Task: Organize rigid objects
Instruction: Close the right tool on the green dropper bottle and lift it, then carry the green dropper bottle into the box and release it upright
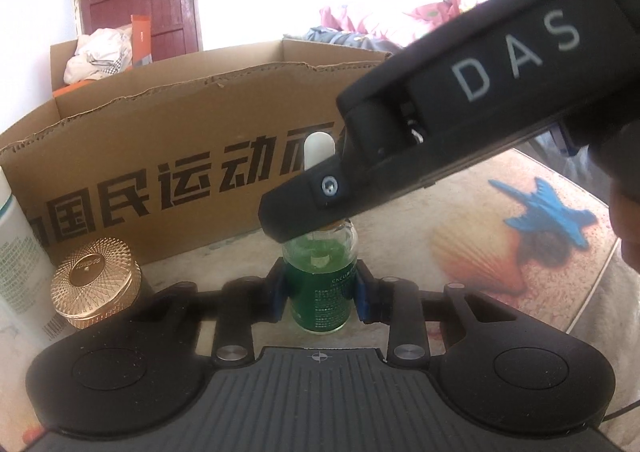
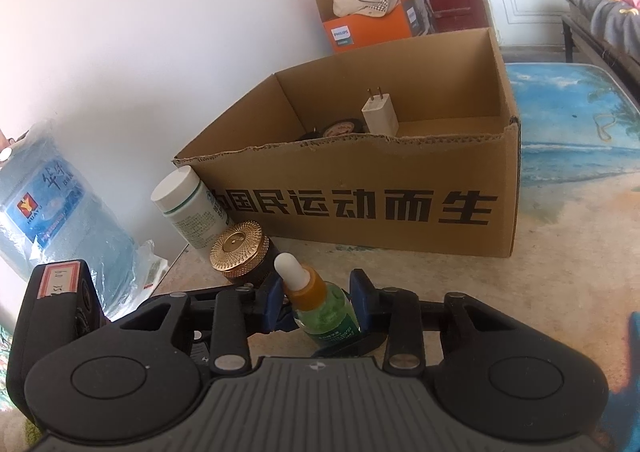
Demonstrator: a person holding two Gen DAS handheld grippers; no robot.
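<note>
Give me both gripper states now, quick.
Left gripper: closed on the green dropper bottle, at its body.
Right gripper: closed on the same bottle's neck.

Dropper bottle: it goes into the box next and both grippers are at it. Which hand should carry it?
Probably the left. The left gripper has its fingers against both sides of the dropper bottle, on its wide body. The right gripper only brackets the narrow neck, a less sure hold.

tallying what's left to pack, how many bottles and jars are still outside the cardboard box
3. The green dropper bottle stands between both grippers' fingers. The gold-lidded jar stands just left of it. The white-capped bottle is behind the jar, against the cardboard box. Others may be hidden.
</note>
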